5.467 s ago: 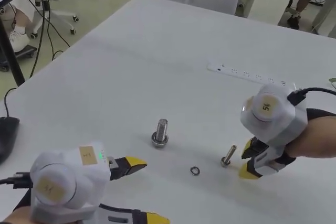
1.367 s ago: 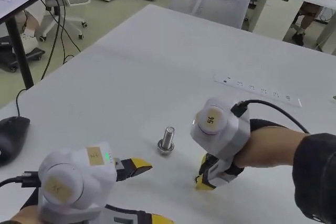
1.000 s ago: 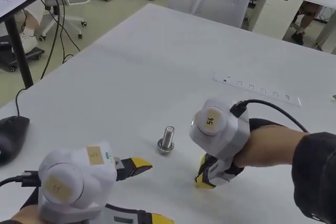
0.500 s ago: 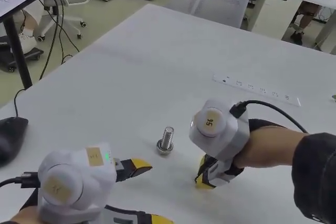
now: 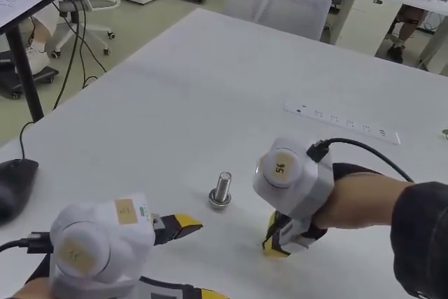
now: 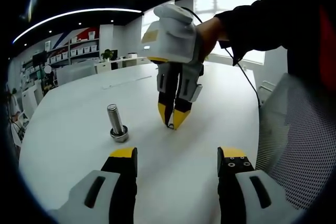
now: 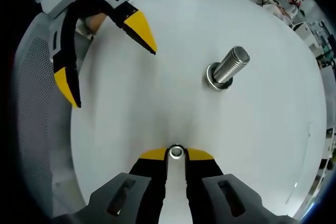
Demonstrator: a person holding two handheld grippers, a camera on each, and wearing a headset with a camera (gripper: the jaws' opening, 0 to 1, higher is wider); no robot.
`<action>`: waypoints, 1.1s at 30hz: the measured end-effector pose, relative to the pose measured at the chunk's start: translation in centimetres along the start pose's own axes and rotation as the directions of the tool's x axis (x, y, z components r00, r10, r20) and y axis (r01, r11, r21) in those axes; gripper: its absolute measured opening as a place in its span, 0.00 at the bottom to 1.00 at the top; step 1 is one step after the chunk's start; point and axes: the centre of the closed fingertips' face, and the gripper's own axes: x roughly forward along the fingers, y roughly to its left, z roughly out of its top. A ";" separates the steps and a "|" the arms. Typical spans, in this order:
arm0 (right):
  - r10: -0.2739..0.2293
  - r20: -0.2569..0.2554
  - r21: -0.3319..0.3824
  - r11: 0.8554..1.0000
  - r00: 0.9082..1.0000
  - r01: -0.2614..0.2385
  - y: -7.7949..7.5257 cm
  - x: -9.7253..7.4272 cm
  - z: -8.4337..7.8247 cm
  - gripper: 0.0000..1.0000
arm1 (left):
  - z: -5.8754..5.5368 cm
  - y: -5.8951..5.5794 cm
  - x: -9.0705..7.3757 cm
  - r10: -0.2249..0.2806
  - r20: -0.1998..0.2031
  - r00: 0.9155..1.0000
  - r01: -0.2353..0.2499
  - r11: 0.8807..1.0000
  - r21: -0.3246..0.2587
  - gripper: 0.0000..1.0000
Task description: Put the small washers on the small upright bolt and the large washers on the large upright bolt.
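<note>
White desk (image 5: 210, 89) takes up most of the head view, with office floor and a grey office chair (image 5: 280, 5) beyond its far edge. Left gripper (image 5: 199, 260) sits low at the near edge, its white body toward the near left corner. Its yellow-tipped jaws are spread wide with nothing between them, and in its own view (image 6: 177, 153) they frame bare desk. Right gripper (image 5: 278, 244), held in a dark-sleeved hand, points steeply down near the middle of the near edge, tips at the desk surface. Whether the tips touch the desk cannot be told. Long white power strip (image 5: 343, 125) lies flat toward the right edge, well apart from the work. Black mouse (image 5: 14, 183) rests at the left edge. Large silver upright bolt (image 5: 222, 190) stands threaded end up on a wide ringed base, between the two grippers and nearer the near edge than the far one. It touches neither gripper. Small silver washer (image 7: 176, 152) is pinched between the right gripper's jaws, which are drawn in close on either side of it, hole facing the camera, apart from the bolt.
</note>
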 end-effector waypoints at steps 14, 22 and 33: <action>-0.001 0.002 0.014 1.000 1.000 0.001 0.5 -0.4 -0.5 0.14 | 0.0 -0.1 0.1 -0.005 0.001 1.000 0.005 1.000 0.004 0.61; 0.002 0.006 0.028 1.000 1.000 -0.002 0.7 -0.6 -0.8 0.14 | 0.1 -0.1 0.3 -0.013 0.000 1.000 0.013 1.000 0.007 0.61; 0.003 0.003 0.040 0.999 1.000 -0.003 1.3 -1.2 -1.6 0.14 | 0.3 -0.2 0.4 -0.018 -0.002 1.000 0.018 1.000 0.014 0.61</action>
